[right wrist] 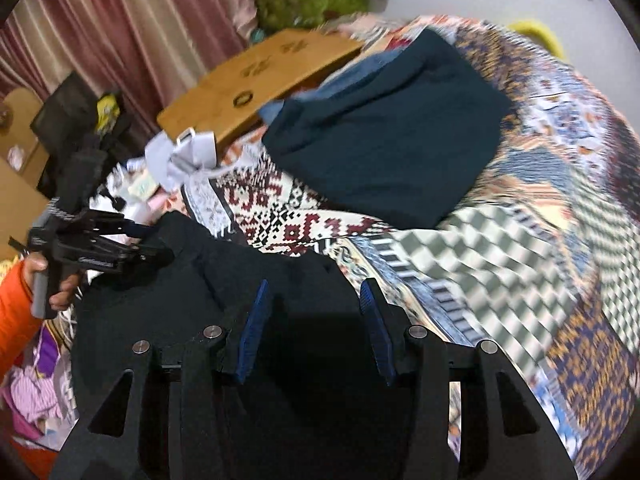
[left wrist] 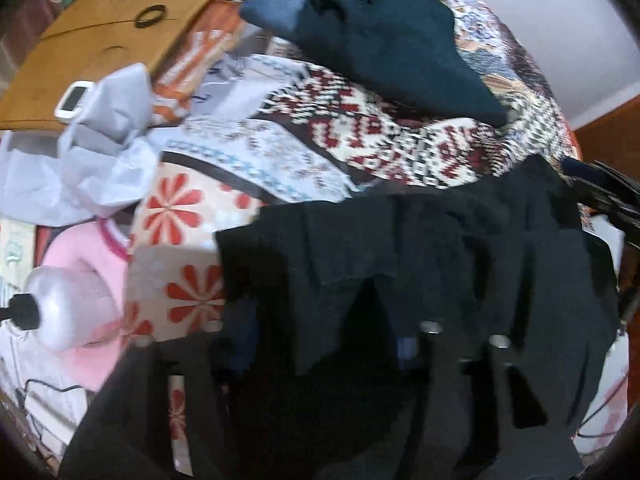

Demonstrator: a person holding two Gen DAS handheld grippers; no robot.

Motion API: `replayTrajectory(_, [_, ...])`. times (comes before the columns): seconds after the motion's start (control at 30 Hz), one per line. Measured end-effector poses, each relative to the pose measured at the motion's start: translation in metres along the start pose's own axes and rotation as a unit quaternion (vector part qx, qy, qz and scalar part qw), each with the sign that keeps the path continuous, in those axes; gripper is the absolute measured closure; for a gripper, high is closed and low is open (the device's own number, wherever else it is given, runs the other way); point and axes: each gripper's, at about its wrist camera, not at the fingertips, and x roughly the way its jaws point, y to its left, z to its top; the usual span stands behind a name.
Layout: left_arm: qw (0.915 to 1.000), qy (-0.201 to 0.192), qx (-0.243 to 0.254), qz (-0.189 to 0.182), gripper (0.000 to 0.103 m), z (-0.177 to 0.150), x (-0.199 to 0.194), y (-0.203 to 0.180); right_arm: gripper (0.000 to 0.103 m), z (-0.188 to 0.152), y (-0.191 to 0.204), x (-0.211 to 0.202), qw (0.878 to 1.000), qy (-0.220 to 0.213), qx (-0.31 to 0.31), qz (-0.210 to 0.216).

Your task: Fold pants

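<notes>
Lying rumpled and unfolded on the patterned bed cover (right wrist: 520, 216): black pants (right wrist: 224, 280), folding barely begun. Right gripper (right wrist: 312, 300) hovering over them, jaws partly apart, gripping nothing. Left gripper (right wrist: 132, 248) reaching the pants' far edge, visible from the right wrist only; jaw state impossible to tell.

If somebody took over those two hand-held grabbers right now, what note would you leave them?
Right gripper: jaws apart, blue pads clear of the cloth, over the black pants.
Left gripper: at the pants' far edge; a grip cannot be confirmed.
The pants lie rumpled on the patterned bedspread. A dark teal garment lies beyond them, already folded.
Done: pants laid down near the grippers.
Left: flatten them, fold them, probably set them by the teal garment.
</notes>
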Motion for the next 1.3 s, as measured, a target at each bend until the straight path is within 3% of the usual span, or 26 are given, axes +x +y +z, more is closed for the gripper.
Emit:
replayTrajectory(0.07, [0.9998, -0.01, 0.016, 0.012, 0.057, -0.001, -0.001, -0.006, 0.068, 0.003, 0.001, 0.017, 1.0, 0.018, -0.004, -0.003])
replayTrajectory(0.13, [0.9991, -0.017, 0.03, 0.025, 0.06, -0.001, -0.003, -0.01, 0.094, 0.006, 0.003, 0.02, 1.0, 0.018, -0.011, -0.009])
replayTrajectory(0.27, [0.9956, -0.036, 0.049, 0.071, 0.069, 0.006, -0.006, -0.011, 0.099, 0.011, 0.01, 0.016, 0.998, -0.001, -0.042, -0.036])
replayTrajectory(0.4, [0.9903, -0.049, 0.058, 0.117, 0.069, 0.021, -0.004, -0.01, 0.099, 0.02, 0.007, 0.02, 0.996, -0.019, -0.045, -0.071])
replayTrajectory(0.53, [0.9834, -0.065, 0.061, 0.158, 0.067, 0.035, -0.005, -0.011, 0.099, 0.027, 0.0, 0.018, 0.994, -0.035, -0.027, -0.1])
replayTrajectory(0.63, [0.9816, -0.071, 0.047, 0.171, 0.058, 0.04, -0.015, -0.01, 0.098, 0.028, -0.01, -0.006, 0.99, -0.062, 0.004, -0.123])
replayTrajectory(0.77, [0.9804, -0.105, 0.02, 0.166, 0.055, 0.031, -0.048, -0.005, 0.096, 0.013, -0.018, -0.049, 0.991, -0.088, 0.032, -0.099])
replayTrajectory(0.9, [0.9853, -0.122, -0.012, 0.119, 0.044, 0.011, -0.082, 0.0, 0.076, -0.015, -0.01, -0.083, 0.99, -0.108, 0.032, -0.081])
replayTrajectory(1.03, [0.988, -0.113, -0.021, 0.103, 0.041, -0.02, -0.095, -0.004, 0.069, -0.059, 0.008, -0.109, 0.991, -0.116, 0.011, -0.071])
replayTrajectory(1.3, [0.9939, -0.08, -0.061, 0.046, 0.036, -0.076, -0.094, -0.008, 0.057, -0.136, 0.035, -0.14, 0.985, -0.138, -0.003, -0.105])
